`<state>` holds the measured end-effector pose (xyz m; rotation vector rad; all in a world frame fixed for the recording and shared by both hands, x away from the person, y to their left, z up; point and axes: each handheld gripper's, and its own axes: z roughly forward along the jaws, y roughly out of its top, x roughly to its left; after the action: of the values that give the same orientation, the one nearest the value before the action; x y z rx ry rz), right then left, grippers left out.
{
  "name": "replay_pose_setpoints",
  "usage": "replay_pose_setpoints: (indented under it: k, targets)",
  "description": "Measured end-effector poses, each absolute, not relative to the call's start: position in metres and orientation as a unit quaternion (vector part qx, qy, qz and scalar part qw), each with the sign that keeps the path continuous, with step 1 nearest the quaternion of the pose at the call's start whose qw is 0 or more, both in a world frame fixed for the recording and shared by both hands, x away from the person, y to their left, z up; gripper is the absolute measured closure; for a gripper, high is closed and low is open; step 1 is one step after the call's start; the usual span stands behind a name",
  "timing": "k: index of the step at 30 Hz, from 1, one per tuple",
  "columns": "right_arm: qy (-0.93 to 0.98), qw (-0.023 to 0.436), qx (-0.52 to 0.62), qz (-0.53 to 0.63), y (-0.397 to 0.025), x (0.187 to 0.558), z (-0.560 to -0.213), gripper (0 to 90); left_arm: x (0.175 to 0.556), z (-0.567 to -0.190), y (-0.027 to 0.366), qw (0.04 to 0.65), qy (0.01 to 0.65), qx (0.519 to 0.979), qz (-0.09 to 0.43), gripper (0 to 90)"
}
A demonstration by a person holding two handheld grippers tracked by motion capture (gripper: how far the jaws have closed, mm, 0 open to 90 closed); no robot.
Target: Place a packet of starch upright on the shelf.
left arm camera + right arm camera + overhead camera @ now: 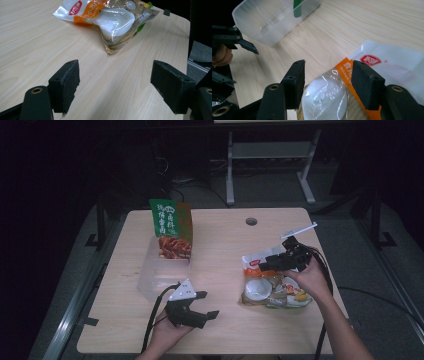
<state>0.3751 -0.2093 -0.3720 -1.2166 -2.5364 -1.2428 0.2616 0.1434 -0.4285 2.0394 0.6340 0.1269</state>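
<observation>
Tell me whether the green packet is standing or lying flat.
Standing: the green packet rises upright from the clear bin, its top above the rim.

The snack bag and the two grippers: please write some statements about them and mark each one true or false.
1. The right gripper is open above the snack bag. True.
2. The left gripper holds the snack bag. False: it is open over bare table, apart from the bag.
3. A green packet stands in the clear container. True.
4. The snack bag lies inside the clear container. False: it lies on the table, on the person's right side.
</observation>
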Motion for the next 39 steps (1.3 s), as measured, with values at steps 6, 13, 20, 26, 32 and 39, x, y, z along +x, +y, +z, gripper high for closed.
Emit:
replay_pose_setpoints:
  k: [6, 13, 20, 26, 32, 39]
  targets:
    - [-0.823, 0.034, -0.402, -0.400, -0.218, 0.370, -0.376, 43.9, 0.261, -0.429, 0.143, 0.480, 0.260, 0.836, 0.053, 23.0]
    - [-0.821, 0.031, -0.412, -0.394, -0.231, 0.364, -0.382, 43.9, 0.261, -0.429, 0.143, 0.480, 0.260, 0.836, 0.053, 23.0]
    - [-0.816, 0.029, -0.426, -0.390, -0.244, 0.359, -0.388, 43.9, 0.261, -0.429, 0.143, 0.477, 0.260, 0.838, 0.053, 23.1]
    - [-0.813, 0.025, -0.442, -0.378, -0.256, 0.358, -0.394, 44.0, 0.261, -0.429, 0.143, 0.477, 0.260, 0.838, 0.054, 23.1]
    - [-0.811, 0.024, -0.453, -0.370, -0.263, 0.359, -0.401, 44.0, 0.261, -0.430, 0.142, 0.475, 0.259, 0.840, 0.052, 23.1]
    - [-0.810, 0.028, -0.459, -0.364, -0.263, 0.366, -0.409, 45.8, 0.261, -0.430, 0.142, 0.474, 0.258, 0.841, 0.052, 23.1]
